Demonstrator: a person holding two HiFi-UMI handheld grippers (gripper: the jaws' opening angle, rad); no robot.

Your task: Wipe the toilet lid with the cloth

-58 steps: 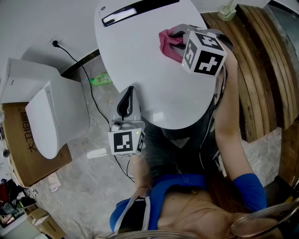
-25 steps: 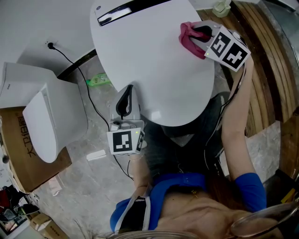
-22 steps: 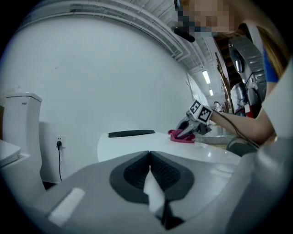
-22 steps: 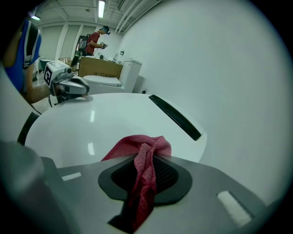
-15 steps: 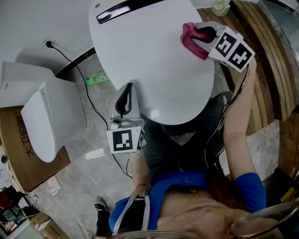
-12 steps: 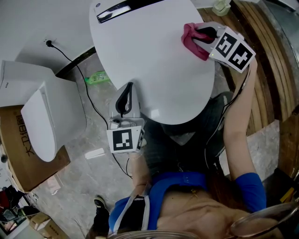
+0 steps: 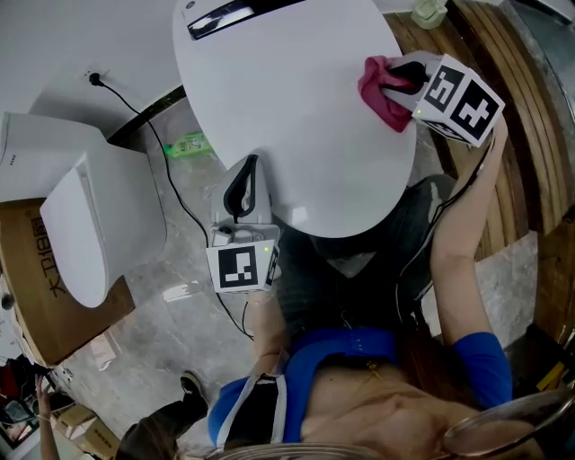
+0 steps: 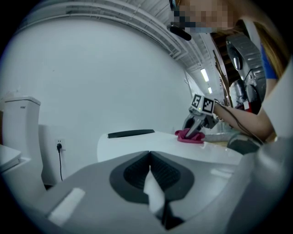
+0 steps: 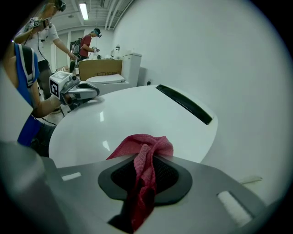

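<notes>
The white oval toilet lid [image 7: 287,108] fills the upper middle of the head view. A red cloth [image 7: 382,90] lies pressed on the lid near its right edge. My right gripper [image 7: 402,83] is shut on the cloth, and in the right gripper view the cloth [image 9: 142,151] hangs bunched between the jaws [image 9: 146,169]. My left gripper [image 7: 241,193] is shut and rests at the lid's front left rim, apart from the cloth. The left gripper view looks across the lid [image 8: 137,141] to the right gripper [image 8: 194,130] and the cloth [image 8: 187,137].
A black bar [image 7: 234,13] marks the lid's far end. A second white toilet [image 7: 90,216] and a cardboard box [image 7: 45,296] stand at left. A black power cord [image 7: 171,180] and a green bottle [image 7: 184,144] lie on the floor. Wooden boards [image 7: 503,162] run along the right.
My right gripper has slid the cloth rightward across the lid to its right edge. The left gripper stayed put. A person's shoe and leg came into view at bottom left.
</notes>
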